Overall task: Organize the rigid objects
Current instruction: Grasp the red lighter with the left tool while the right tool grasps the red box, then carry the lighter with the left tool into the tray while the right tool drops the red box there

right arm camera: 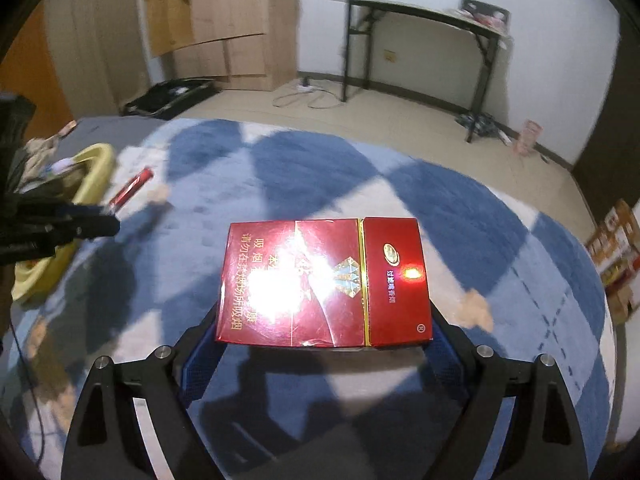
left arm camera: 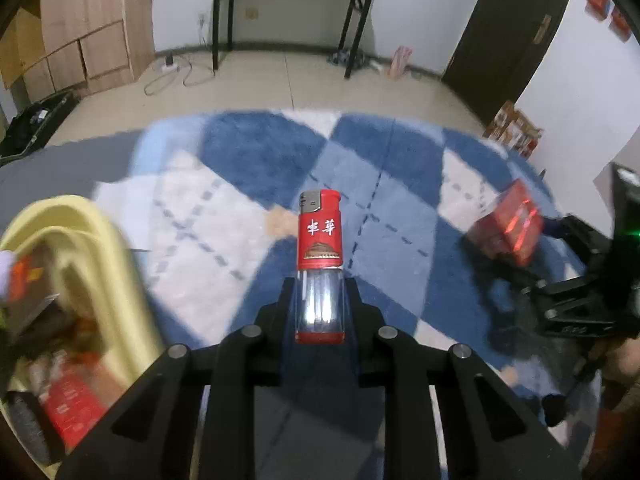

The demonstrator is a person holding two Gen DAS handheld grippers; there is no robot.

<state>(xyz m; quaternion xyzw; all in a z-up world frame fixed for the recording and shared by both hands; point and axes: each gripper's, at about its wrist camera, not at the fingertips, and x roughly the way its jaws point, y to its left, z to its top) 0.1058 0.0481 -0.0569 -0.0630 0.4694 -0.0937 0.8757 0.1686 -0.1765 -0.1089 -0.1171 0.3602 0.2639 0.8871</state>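
My left gripper (left arm camera: 319, 300) is shut on a red lighter (left arm camera: 320, 236) with a clear base, held upright above the blue and white rug. My right gripper (right arm camera: 324, 320) is shut on a red cigarette pack (right arm camera: 324, 280), held flat above the rug. A yellow basket (left arm camera: 100, 248) with red packs and other items inside sits at the left of the left wrist view. In the right wrist view the basket (right arm camera: 96, 168) is far left, with the left gripper (right arm camera: 108, 220) and its lighter (right arm camera: 132, 190) beside it. The right gripper with its pack (left arm camera: 508, 232) shows at the right of the left wrist view.
The blue and white checked rug (right arm camera: 320, 168) covers the floor. A black-legged table (right arm camera: 420, 12) stands at the far wall. Wooden cabinets (right arm camera: 224, 20) and a black case (right arm camera: 172, 96) are at the back left. Stacked boxes (right arm camera: 616, 248) stand at the right wall.
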